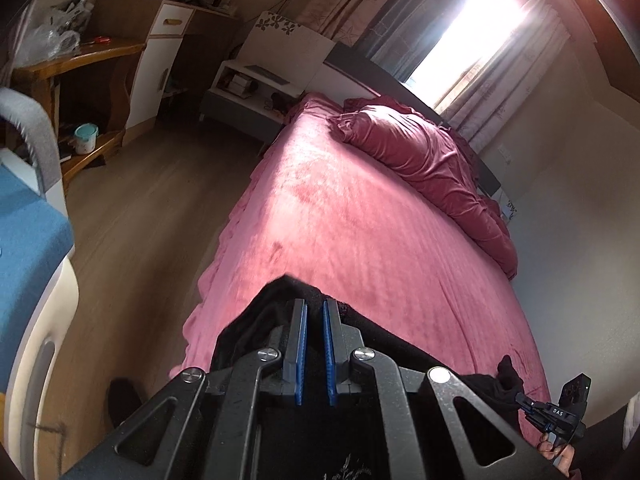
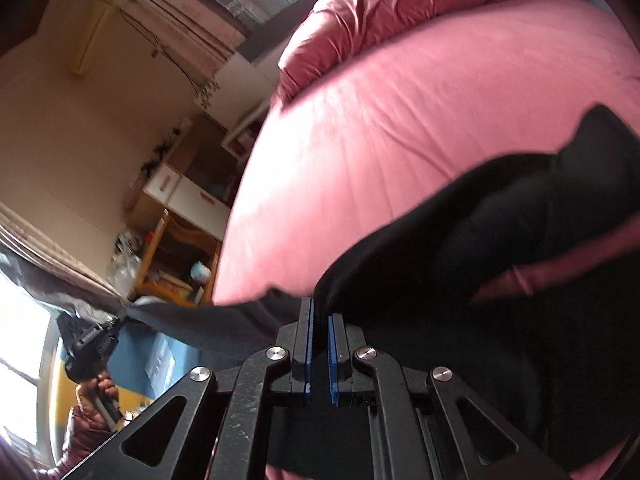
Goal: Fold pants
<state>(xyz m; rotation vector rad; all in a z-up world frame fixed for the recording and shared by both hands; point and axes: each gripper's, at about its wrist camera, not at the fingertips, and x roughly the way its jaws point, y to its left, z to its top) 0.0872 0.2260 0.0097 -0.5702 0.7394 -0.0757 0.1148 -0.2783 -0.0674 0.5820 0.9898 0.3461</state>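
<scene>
The black pants hang from both grippers over the near end of a pink bed. My left gripper is shut on one end of the black fabric, which bunches around its blue pads. My right gripper is shut on another part of the pants, whose cloth stretches left to the other gripper and drapes right across the bed. The right gripper also shows small in the left wrist view, pinching black cloth.
A crumpled dark-pink duvet lies at the head of the bed. A wooden floor runs along the bed's left side, with a white nightstand, a wooden desk and a blue-cushioned seat. A bright curtained window is beyond.
</scene>
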